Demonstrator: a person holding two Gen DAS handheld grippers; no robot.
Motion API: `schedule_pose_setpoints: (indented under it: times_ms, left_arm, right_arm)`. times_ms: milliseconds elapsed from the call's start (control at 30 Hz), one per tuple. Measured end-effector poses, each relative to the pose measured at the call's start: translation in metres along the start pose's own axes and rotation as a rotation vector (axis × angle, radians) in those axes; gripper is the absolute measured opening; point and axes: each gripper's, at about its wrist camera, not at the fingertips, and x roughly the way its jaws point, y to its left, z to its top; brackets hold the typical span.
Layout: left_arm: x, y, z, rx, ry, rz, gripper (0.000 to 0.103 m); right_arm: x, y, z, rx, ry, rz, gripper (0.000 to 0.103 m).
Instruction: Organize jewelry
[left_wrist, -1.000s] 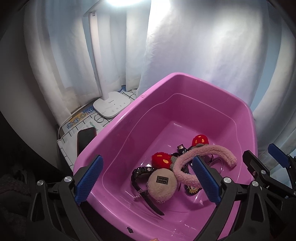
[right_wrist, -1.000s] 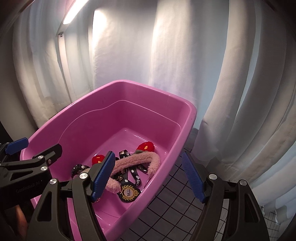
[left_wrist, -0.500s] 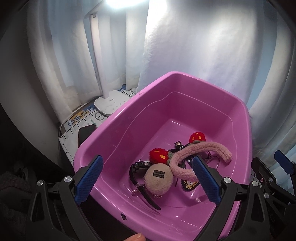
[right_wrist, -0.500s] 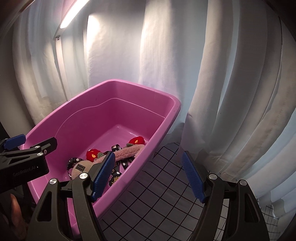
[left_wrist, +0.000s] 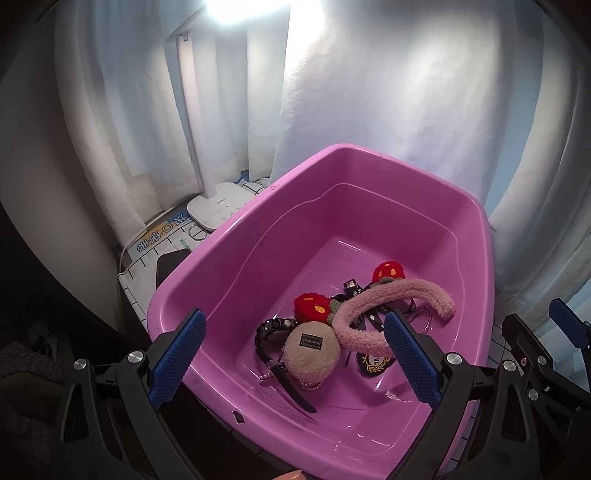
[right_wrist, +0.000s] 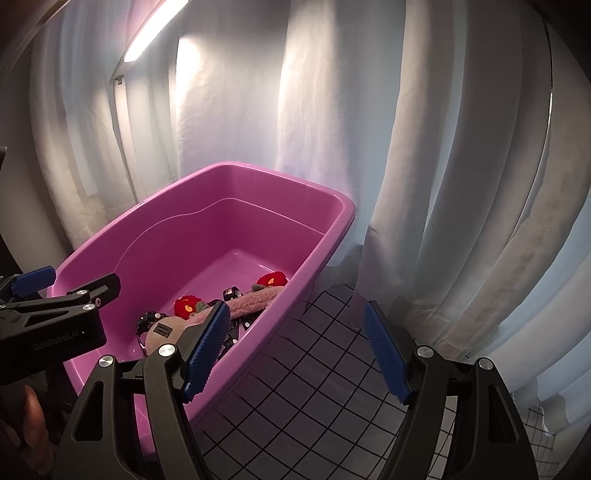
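Both grippers, left (left_wrist: 291, 360) and right (right_wrist: 295, 350), gape empty. Headband (left_wrist: 388, 314) lies in tub (left_wrist: 221, 251), at 4 o'clock. Soft, light, springy; likely best pinched mid-arc.

badge (left_wrist: 373, 362): partly hidden under the pink headband (left_wrist: 384, 314); lettering unreadable
phone (left_wrist: 168, 264): half behind the tub (left_wrist: 369, 170)

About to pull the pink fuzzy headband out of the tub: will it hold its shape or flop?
The headband keeps an arched curve, so probably springy-stiff. Its plush cover should grip well. It lies over the black straps, so it may drag them.
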Motion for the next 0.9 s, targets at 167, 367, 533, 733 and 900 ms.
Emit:
schedule_pose_setpoints:
  times_ms: [167, 367, 533, 733, 900]
  left_arm:
    - [-0.0008, 0.0007, -0.0006, 0.002, -0.002, 0.005, 0.096]
    - [-0.0015, 0.0020, -0.0012, -0.005, 0.001, 0.006, 0.097]
    - [-0.0024, 0.0045, -0.0019, -0.024, 0.002, 0.009, 0.097]
    - [-0.0017, 0.0054, -0.0022, -0.022, 0.003, 0.009, 0.097]
    - [-0.0014, 0.0045, -0.0024, -0.023, 0.003, 0.010, 0.097]
  right_arm:
    - [-0.0009, -0.0005, -0.0002, 0.000, -0.001, 0.000, 0.071]
    - [-0.0011, 0.0000, 0.0002, 0.002, -0.001, -0.003, 0.071]
    - [-0.0025, 0.0002, -0.0004, 0.003, -0.001, -0.002, 0.071]
    - [-0.0022, 0.0003, -0.0005, 0.002, -0.001, -0.001, 0.071]
    - [-0.0023, 0.0005, -0.0007, 0.001, -0.001, 0.001, 0.071]
